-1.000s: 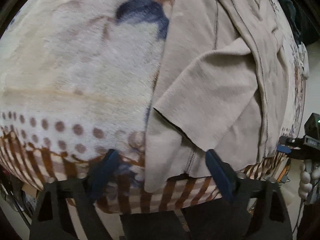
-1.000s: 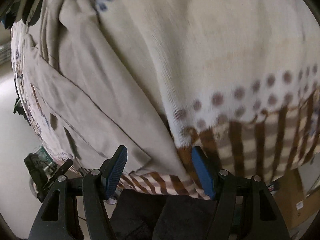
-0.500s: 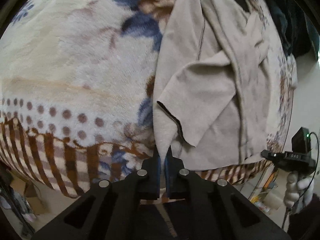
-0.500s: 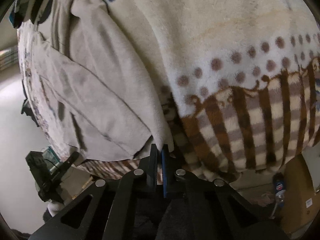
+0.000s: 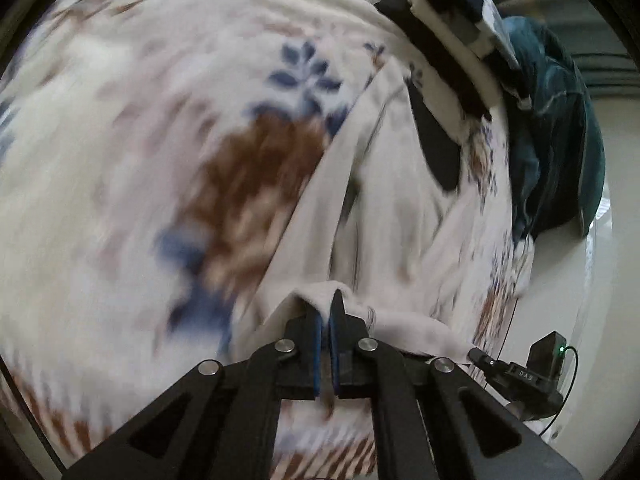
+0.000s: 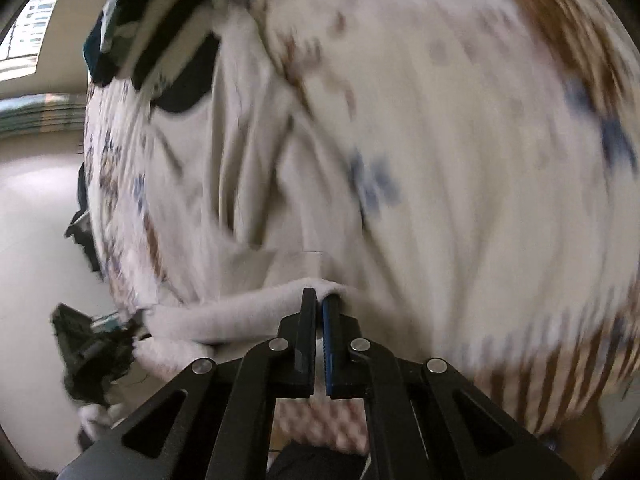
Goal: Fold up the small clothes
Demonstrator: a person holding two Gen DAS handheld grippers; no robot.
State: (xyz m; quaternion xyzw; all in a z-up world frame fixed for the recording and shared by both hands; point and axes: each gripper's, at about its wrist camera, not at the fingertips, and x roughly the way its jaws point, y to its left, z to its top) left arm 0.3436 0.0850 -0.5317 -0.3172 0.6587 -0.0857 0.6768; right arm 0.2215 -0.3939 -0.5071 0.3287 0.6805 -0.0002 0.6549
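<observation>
Beige fleece garment [image 5: 400, 216]: lying lower centre on the floral blanket [image 5: 120, 160], its hem being pinched by left gripper [image 5: 325, 312] and right gripper [image 6: 319, 300], both clamped. Recommended: keeping hem level and taut while carrying it over.

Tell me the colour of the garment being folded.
Plain beige garment, clearest in the left wrist view.

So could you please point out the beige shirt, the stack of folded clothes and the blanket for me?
beige shirt [image 5: 400, 216]: left wrist view, on its lifted body fabric.
stack of folded clothes [image 5: 448, 36]: left wrist view, on the stack's side.
blanket [image 6: 480, 160]: right wrist view, on a bare cream patch.
</observation>
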